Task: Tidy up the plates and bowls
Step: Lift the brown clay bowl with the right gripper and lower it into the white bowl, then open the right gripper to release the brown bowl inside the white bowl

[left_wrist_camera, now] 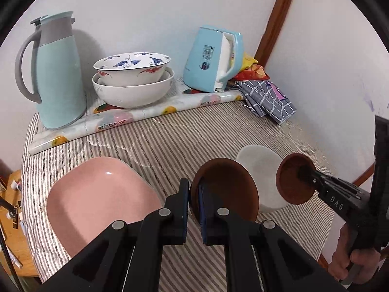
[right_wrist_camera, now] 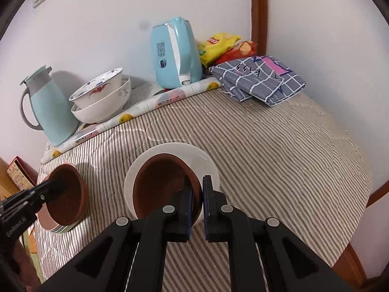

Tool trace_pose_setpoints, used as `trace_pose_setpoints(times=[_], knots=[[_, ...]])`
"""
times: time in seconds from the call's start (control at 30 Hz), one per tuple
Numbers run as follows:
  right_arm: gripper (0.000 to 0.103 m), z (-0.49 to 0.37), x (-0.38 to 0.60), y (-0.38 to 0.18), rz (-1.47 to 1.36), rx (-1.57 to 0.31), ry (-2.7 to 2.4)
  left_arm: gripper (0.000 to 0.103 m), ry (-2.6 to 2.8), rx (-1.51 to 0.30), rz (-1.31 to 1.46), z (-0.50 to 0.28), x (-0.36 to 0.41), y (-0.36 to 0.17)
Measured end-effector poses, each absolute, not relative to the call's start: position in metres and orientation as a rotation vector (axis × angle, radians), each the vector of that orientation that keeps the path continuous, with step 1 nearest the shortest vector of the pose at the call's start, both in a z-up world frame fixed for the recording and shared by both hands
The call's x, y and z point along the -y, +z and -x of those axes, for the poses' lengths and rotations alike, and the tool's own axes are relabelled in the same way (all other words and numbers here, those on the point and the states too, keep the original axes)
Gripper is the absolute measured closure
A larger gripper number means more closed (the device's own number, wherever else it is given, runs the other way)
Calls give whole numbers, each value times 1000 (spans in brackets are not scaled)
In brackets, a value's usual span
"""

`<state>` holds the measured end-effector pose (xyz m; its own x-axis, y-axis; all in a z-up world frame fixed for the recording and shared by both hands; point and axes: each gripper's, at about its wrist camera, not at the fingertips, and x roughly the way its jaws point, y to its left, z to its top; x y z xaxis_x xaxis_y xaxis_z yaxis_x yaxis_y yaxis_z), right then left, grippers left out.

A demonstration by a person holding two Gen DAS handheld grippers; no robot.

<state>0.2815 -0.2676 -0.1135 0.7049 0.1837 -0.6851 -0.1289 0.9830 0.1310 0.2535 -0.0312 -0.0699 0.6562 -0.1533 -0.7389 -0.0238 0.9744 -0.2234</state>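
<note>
My left gripper (left_wrist_camera: 193, 209) and right gripper (right_wrist_camera: 197, 206) each pinched the rim of a brown bowl (left_wrist_camera: 223, 189), mine on the right hanging directly over the white bowl (right_wrist_camera: 209, 168), the left's beside the pink plate (left_wrist_camera: 97, 202).

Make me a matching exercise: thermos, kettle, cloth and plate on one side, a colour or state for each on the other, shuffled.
Things:
1. thermos
2. kettle
3. cloth
4. plate

Descriptions:
A. checked, folded
B. grey handle
C. pink
D. blue handle

Pairs: 1-B, 2-D, 3-A, 4-C
</note>
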Motion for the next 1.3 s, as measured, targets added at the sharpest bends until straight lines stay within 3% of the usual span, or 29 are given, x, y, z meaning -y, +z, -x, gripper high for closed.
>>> trace_pose_setpoints(times=[1.3], knots=[[95, -343, 239, -165, -42, -949, 202, 95, -55, -873, 228, -311, 14, -86]])
